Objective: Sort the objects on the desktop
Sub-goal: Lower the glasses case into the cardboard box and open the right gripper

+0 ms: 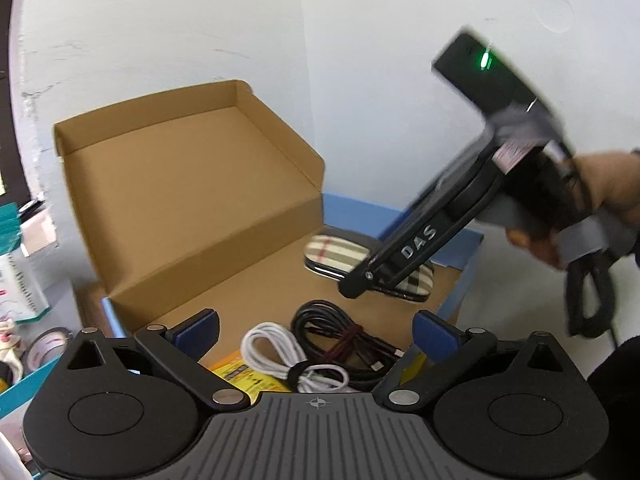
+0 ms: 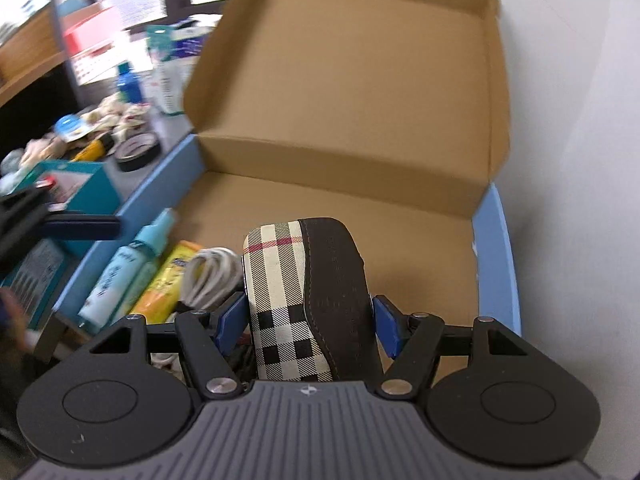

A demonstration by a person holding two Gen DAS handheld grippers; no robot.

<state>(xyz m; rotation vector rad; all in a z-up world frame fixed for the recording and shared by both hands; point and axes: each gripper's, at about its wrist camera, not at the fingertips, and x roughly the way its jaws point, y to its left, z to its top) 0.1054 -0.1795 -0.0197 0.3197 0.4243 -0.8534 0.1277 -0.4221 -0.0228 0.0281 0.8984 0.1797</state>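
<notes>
A plaid and brown case (image 2: 308, 300) sits between the blue pads of my right gripper (image 2: 306, 324), which is shut on it over the floor of the open cardboard box (image 2: 420, 240). In the left wrist view the same case (image 1: 332, 256) is low in the box (image 1: 192, 208) under the right gripper's arm (image 1: 404, 256). My left gripper (image 1: 316, 332) is open and empty above a white cable coil (image 1: 276, 350) and a black cable bundle (image 1: 340, 336) at the box's near end.
A yellow packet (image 2: 164, 284), a light blue spray bottle (image 2: 128, 272) and the white cable (image 2: 208, 276) lie at the box's left side. Tape rolls (image 2: 138, 150), bottles and a teal box (image 2: 80, 188) crowd the desk left of it. A white wall stands behind.
</notes>
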